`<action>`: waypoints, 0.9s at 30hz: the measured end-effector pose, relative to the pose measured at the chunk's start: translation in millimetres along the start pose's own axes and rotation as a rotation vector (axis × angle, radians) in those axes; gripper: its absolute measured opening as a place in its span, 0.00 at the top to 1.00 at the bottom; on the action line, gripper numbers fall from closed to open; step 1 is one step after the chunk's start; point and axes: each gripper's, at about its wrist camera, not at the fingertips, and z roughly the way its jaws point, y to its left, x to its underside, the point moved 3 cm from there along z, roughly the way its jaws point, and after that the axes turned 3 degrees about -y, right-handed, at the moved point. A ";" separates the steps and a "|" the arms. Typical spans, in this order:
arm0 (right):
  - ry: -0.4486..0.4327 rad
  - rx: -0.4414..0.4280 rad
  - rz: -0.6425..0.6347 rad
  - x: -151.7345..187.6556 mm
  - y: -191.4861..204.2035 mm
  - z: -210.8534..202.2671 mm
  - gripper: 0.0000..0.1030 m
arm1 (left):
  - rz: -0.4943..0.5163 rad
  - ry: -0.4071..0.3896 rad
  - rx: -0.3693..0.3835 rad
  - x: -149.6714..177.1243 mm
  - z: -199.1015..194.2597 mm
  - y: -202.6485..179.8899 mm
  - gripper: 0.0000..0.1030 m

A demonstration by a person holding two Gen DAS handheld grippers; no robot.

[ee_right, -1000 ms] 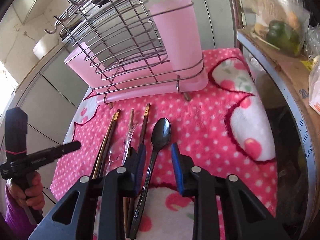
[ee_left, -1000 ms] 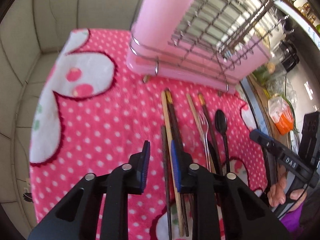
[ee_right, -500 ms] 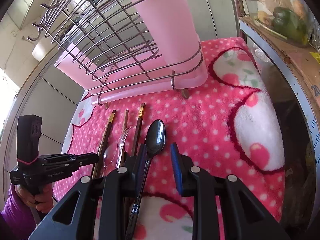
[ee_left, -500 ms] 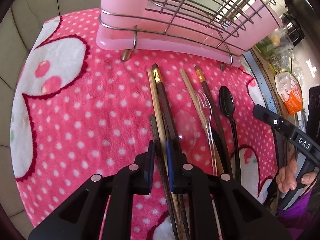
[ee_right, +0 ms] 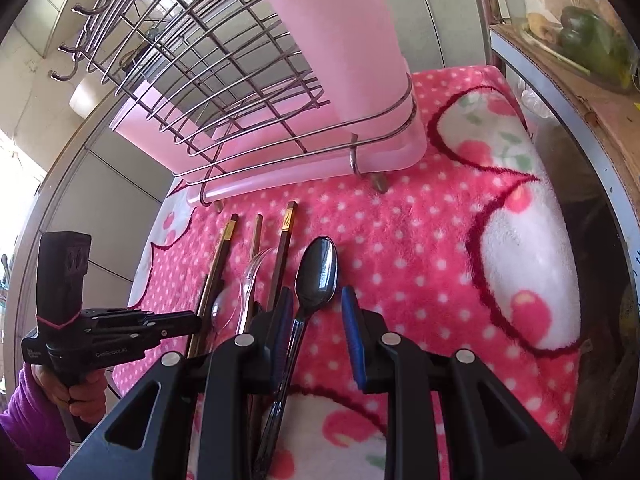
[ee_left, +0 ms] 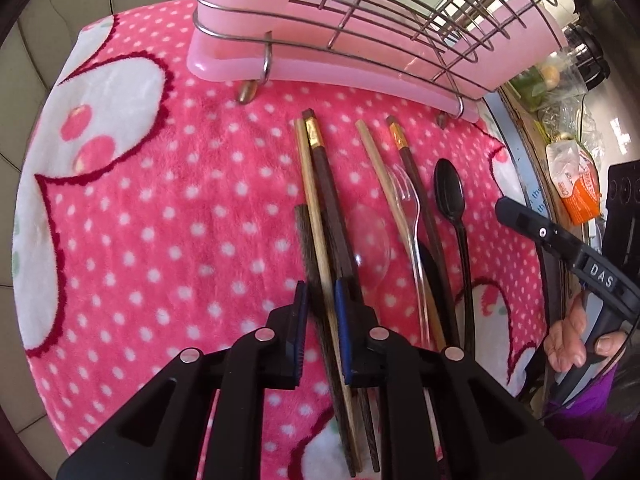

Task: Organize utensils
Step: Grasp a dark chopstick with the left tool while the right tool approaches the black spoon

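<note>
Several utensils lie side by side on a pink dotted cloth point(ee_left: 160, 220) before a wire dish rack point(ee_left: 400, 20). My left gripper point(ee_left: 320, 300) is low over the leftmost ones. Its jaws are opening a little, and the blue pads still touch a short dark chopstick point(ee_left: 307, 248) and a light wooden chopstick point(ee_left: 310, 200) between them. Both sticks rest on the cloth. My right gripper point(ee_right: 314, 308) stands open astride the black spoon point(ee_right: 318, 272), whose handle runs close to the left finger. A clear fork point(ee_left: 408, 196) and a clear spoon point(ee_left: 370, 240) lie between more chopsticks.
A tall pink utensil cup point(ee_right: 340, 40) sits in the rack's corner over a pink drip tray point(ee_left: 224, 64). A shelf edge with bagged food point(ee_left: 576, 192) borders the cloth on the right. Bare cloth lies right of the black spoon point(ee_right: 420, 260).
The left gripper came down and forward over the leftmost chopsticks and its jaws narrowed around two of them. The right gripper sank slightly toward the black spoon, its opening unchanged.
</note>
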 end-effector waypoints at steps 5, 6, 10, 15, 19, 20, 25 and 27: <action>0.007 -0.001 -0.011 -2.8 1.4 1.5 0.76 | -0.046 -0.025 0.013 -3.0 -12.3 9.6 0.96; 0.008 -0.002 -0.012 -3.2 1.7 2.1 0.76 | -0.067 -0.029 0.015 -2.8 -16.1 14.2 0.96; 0.019 -0.011 -0.008 -4.6 2.7 7.7 0.76 | -0.101 -0.042 0.001 -1.6 -21.4 25.1 0.96; 0.031 -0.005 -0.008 -3.7 1.8 10.1 0.76 | -0.086 -0.074 -0.094 -5.0 -25.5 30.8 0.96; 0.044 -0.010 0.018 -7.8 -6.1 8.7 0.74 | -0.082 -0.028 -0.101 -10.2 -22.9 33.8 0.96; 0.063 -0.024 0.031 -9.0 -7.7 10.9 0.74 | -0.093 -0.007 -0.088 -10.8 -20.5 34.8 0.95; 0.139 -0.076 0.062 -12.6 -9.0 24.0 0.73 | -0.126 0.070 -0.069 -24.5 -16.3 41.7 0.88; 0.162 -0.072 0.056 -14.1 -8.3 28.7 0.73 | -0.122 0.087 -0.063 -30.2 -15.6 40.2 0.84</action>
